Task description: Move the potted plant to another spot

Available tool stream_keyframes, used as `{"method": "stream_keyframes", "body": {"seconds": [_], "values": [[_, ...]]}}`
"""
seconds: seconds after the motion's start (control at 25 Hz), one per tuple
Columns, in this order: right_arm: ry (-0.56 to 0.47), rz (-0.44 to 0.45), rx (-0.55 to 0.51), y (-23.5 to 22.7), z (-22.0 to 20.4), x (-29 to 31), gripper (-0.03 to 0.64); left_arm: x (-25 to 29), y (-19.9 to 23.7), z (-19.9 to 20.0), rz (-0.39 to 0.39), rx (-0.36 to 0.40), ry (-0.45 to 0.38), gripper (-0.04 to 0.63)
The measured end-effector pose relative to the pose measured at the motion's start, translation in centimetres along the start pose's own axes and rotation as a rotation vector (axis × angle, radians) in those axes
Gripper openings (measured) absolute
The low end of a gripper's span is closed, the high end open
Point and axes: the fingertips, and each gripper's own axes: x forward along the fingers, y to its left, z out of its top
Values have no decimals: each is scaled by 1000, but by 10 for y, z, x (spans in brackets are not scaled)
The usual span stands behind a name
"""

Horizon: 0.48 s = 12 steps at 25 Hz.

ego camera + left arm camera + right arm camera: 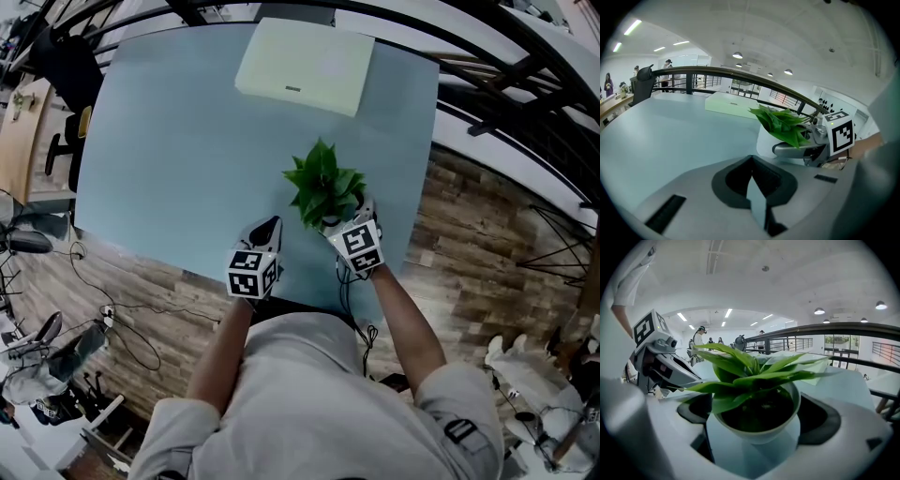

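Plainly upright potted plant (758, 430), axis vertical

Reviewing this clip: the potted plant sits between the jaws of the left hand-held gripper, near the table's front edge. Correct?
Not quite: the potted plant sits between the jaws of the right hand-held gripper, near the front edge of the table. The right gripper view shows it; the left hand-held gripper is shut, empty.

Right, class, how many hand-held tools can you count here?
2. The left tool is by the near edge of the table, shut and empty; the right tool, beside it, grips the potted plant.
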Motion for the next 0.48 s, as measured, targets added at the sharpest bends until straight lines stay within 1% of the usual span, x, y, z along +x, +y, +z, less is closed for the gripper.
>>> {"method": "stream_keyframes", "body": {"seconds": [0.2,0.32,0.4,0.48], "values": [[-15,4,32,2,-4,-12,551,-7,2,2,-2,1,-13,12],[-11,-6,72,2,-11,-23,551,-11,6,2,-5,-1,-20,12],[-26,-12,142,2,-13,-30,551,-13,8,3,-11,1,-16,12],[-56,-31,226,-2,-11,-37,549,-11,9,10,-35,13,-14,12]]}}
